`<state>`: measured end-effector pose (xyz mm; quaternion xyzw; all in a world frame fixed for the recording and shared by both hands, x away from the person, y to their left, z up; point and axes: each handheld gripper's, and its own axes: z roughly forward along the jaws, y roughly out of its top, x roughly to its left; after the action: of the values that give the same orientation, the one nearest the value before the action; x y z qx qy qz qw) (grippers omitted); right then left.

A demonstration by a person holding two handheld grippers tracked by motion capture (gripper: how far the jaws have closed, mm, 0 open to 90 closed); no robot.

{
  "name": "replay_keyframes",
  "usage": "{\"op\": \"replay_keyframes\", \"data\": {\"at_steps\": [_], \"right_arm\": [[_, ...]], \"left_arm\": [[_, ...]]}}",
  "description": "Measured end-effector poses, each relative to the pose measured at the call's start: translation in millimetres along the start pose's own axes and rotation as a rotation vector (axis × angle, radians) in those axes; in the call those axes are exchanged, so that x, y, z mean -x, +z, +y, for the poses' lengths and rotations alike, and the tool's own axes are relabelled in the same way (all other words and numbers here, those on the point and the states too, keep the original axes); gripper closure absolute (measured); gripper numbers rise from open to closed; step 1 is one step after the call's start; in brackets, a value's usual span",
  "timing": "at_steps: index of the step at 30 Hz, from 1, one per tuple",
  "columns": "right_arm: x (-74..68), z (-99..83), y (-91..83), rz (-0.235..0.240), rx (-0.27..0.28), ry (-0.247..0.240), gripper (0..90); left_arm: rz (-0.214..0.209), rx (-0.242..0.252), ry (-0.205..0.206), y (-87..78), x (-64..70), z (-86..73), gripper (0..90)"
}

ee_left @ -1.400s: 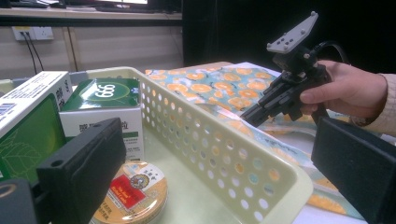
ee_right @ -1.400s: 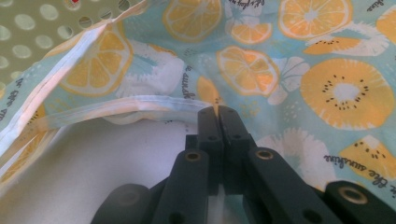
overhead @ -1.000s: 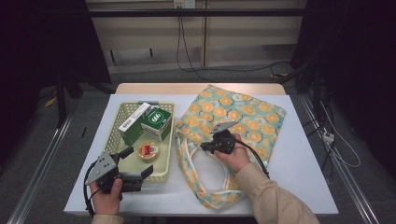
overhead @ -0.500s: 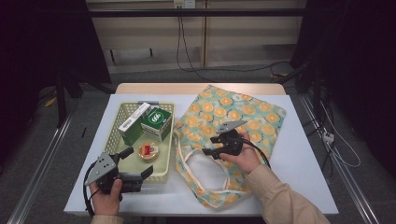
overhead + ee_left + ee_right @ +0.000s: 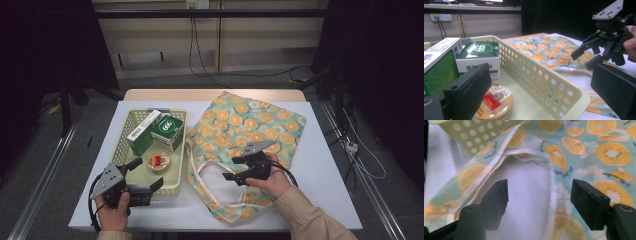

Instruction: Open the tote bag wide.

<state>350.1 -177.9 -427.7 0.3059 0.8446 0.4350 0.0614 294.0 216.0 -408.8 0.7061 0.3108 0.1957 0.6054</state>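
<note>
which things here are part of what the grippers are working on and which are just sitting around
In hand: right gripper open over the fruit-print tote bag; left gripper open at the basket with the round tin.
Lying about: green boxes, floor cables.

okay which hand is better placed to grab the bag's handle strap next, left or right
Right, most likely. The right gripper hovers open over the tote bag, with the handle strap just past its jaws. The left gripper sits open at the basket, by the round tin, farther from the strap.
</note>
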Motion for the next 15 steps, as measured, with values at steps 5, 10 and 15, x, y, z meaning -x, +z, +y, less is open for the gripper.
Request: {"op": "replay_keyframes", "data": {"at_steps": [5,10,15], "right_arm": [[-5.6,-3.6,4.6,0.006,-0.007,-0.012,31.2],[-9.8,-3.6,7.3,0.016,0.005,0.006,30.9],[-15.3,-3.3,9.4,-0.007,0.008,-0.011,30.4]], "left_arm": [[0.001,-0.003,0.013,0.6,-0.9,0.4,2.6],[-0.001,0.006,0.004,0.5,0.0,0.7,2.6],[0.002,0.006,-0.003,-0.1,-0.4,0.0,2.5]]}}
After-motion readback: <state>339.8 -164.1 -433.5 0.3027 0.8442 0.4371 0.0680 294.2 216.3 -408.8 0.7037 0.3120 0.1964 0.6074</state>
